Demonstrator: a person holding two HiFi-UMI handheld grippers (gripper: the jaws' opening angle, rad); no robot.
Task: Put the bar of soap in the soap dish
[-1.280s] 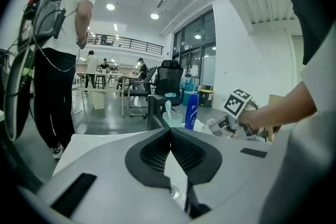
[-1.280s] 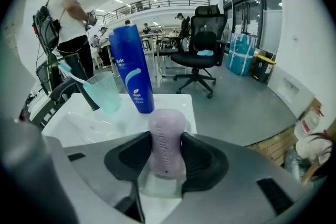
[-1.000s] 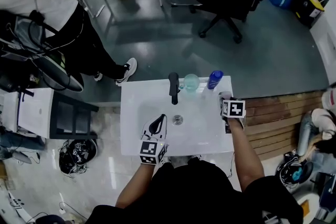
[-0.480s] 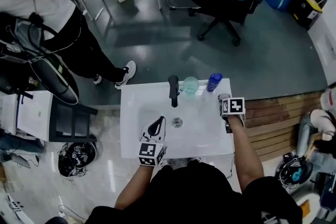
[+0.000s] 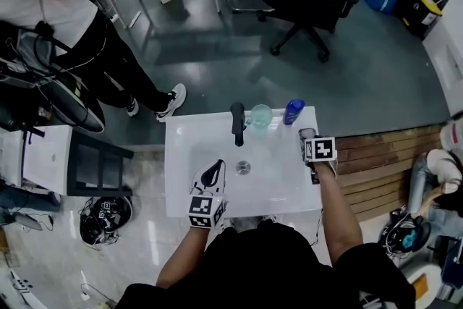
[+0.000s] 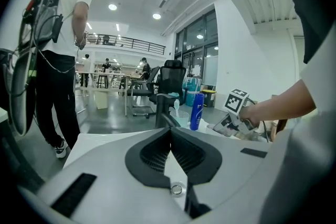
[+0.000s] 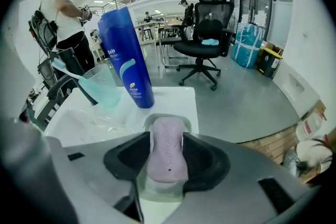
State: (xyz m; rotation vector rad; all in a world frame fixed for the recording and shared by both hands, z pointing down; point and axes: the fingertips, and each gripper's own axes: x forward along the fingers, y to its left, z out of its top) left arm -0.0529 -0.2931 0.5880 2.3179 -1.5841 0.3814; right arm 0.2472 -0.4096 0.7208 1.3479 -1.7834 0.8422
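A white sink [image 5: 188,155] fills the middle of the head view, with one gripper at each lower side of it. In the right gripper view, the pale purple bar of soap [image 7: 167,162] lies in the soap dish [image 7: 191,122] at lower centre. A blue bottle [image 7: 126,55] and a cup [image 7: 102,86] stand above and left of it.

The right gripper [image 7: 167,139] straddles the soap. Its jaws are opening, about as wide as they go, one pad along each long side. The soap's long axis runs straight up the frame, in line with the jaws. Backing away along that line looks safest.

The left gripper [image 6: 169,131] is closed and empty, well apart.
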